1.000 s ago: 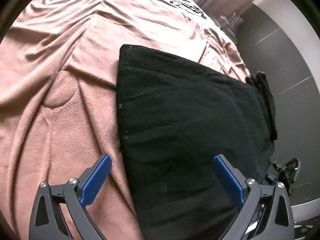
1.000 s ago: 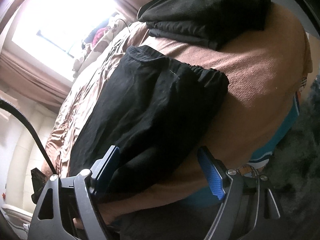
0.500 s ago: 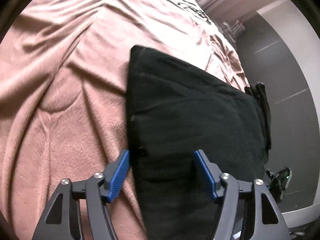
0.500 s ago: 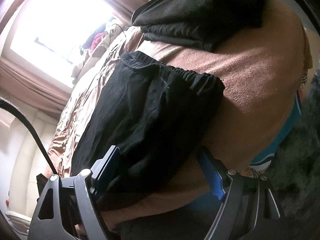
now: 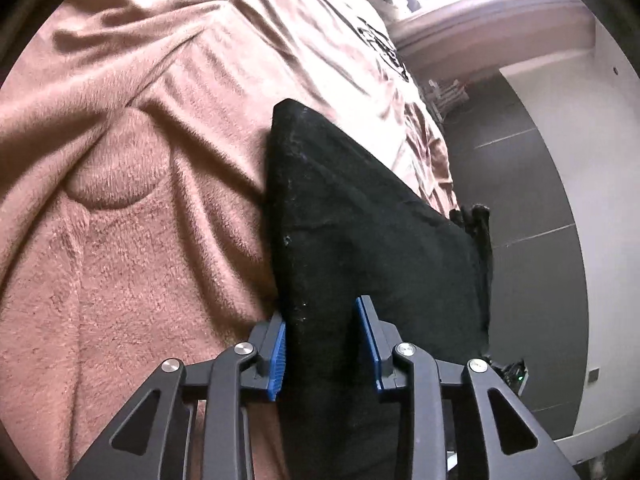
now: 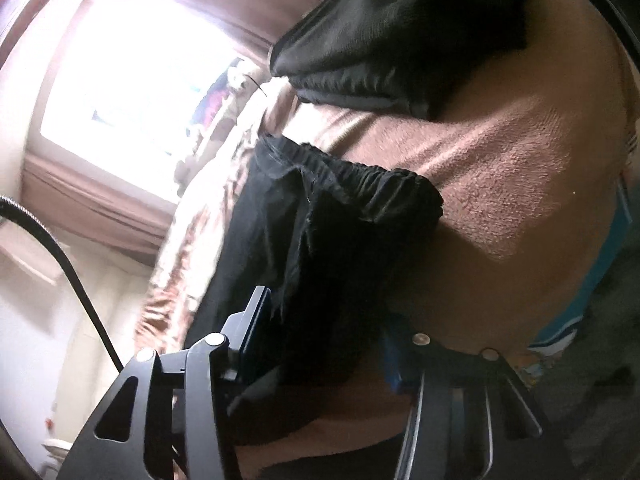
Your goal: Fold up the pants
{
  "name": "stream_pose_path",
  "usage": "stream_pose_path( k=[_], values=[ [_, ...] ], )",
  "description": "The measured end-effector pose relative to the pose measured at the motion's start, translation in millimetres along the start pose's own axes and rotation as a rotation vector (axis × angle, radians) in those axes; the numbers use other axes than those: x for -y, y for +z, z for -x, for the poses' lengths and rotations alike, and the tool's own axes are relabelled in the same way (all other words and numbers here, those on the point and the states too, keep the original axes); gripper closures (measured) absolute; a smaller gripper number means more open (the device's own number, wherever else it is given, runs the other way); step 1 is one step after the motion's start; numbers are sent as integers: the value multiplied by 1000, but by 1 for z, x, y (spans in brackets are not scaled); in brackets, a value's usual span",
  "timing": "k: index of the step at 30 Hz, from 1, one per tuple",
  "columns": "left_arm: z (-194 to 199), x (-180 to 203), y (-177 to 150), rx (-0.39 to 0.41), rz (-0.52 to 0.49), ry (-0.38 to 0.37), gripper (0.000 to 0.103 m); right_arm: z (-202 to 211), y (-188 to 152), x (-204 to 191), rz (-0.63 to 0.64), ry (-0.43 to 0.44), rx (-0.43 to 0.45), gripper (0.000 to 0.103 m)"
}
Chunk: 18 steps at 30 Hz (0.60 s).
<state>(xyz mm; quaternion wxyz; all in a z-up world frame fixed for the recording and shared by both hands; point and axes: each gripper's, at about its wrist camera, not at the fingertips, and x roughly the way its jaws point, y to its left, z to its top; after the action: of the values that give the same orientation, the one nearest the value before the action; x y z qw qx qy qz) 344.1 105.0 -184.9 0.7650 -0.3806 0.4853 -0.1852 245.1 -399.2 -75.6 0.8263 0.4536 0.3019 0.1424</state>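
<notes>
Covering the bed, a brown fleece blanket [image 5: 132,240] is carrying the black pants [image 5: 360,232]. The left claw [image 5: 323,344] is clamping their near edge between blue pads. The right claw [image 6: 324,344] is pinching fabric below the elastic waistband [image 6: 360,176], beside a folded black pile [image 6: 400,36].

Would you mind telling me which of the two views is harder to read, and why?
The right wrist view: the window is blown out, the image is motion-blurred, and the black pants lose detail in shadow. The left wrist view is sharp and evenly lit, though the pants are dark there too.
</notes>
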Motion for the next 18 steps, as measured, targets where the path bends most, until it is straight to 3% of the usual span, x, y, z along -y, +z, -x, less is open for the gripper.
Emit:
stream_pose_path(
  k=[6, 7, 8, 9, 10, 12, 18],
  values=[
    [-5, -3, 0, -44, -8, 21, 69, -14, -3, 14, -45, 1, -57, 57],
    [-6, -1, 0, -40, -12, 28, 72, -15, -2, 13, -39, 0, -56, 56],
    [-6, 4, 0, -26, -34, 48, 82, -17, -2, 11, -29, -3, -54, 56],
    [-8, 9, 1, -15, -56, 68, 85, -18, -2, 8, -15, -11, -51, 60],
    [-8, 13, 1, -5, -76, 80, 90, -20, -2, 4, 3, -26, -45, 72],
    [-3, 17, 2, 16, -80, 81, 94, -19, -2, -5, 15, -27, -42, 86],
    [15, 34, 11, 50, -120, 96, 95, -13, -4, -21, 16, 17, -9, 91]
  ],
)
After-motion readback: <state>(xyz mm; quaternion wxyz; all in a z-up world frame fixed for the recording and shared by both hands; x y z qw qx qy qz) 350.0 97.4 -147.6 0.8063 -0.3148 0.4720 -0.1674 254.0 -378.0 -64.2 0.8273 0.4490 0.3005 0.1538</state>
